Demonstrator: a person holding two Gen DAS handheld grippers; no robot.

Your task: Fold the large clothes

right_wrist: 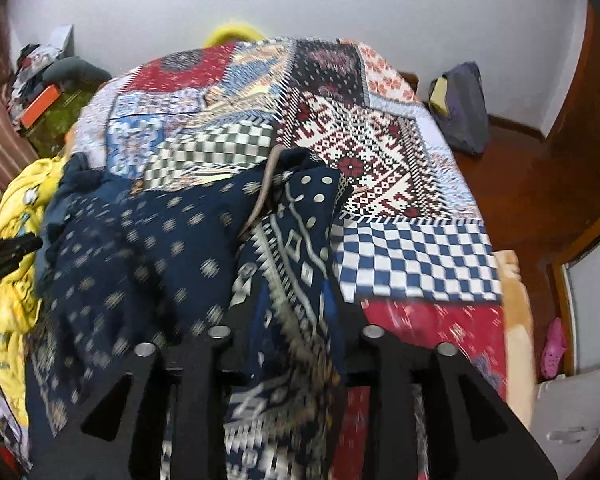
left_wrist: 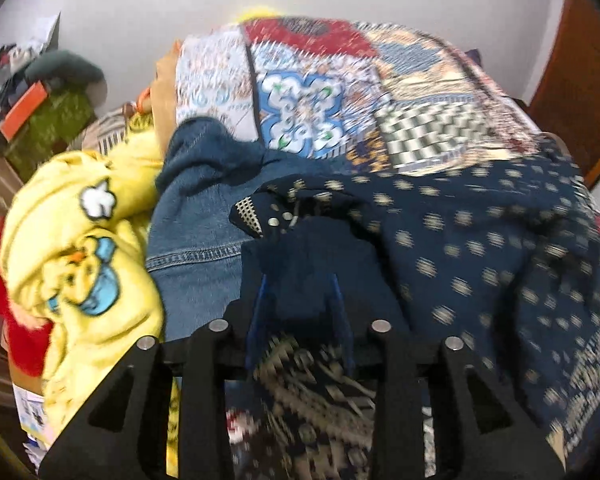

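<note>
A large navy garment (left_wrist: 480, 248) with cream dots and a patterned border lies bunched on a patchwork bedspread (left_wrist: 340, 80). My left gripper (left_wrist: 300, 280) is shut on a fold of this navy cloth, which drapes over its blue fingers (left_wrist: 340, 304). In the right wrist view the same navy garment (right_wrist: 148, 248) spreads to the left. My right gripper (right_wrist: 292, 292) is shut on its patterned border edge, which covers the fingers. The left gripper's tip (right_wrist: 8, 256) shows at the far left there.
A blue denim garment (left_wrist: 196, 232) and a yellow cartoon-print garment (left_wrist: 80, 240) lie left of the navy one. Clutter (left_wrist: 40, 92) is piled by the wall at the left. The bedspread (right_wrist: 400, 168) ends at the right above a brown floor (right_wrist: 540, 184) with a bag (right_wrist: 460, 108).
</note>
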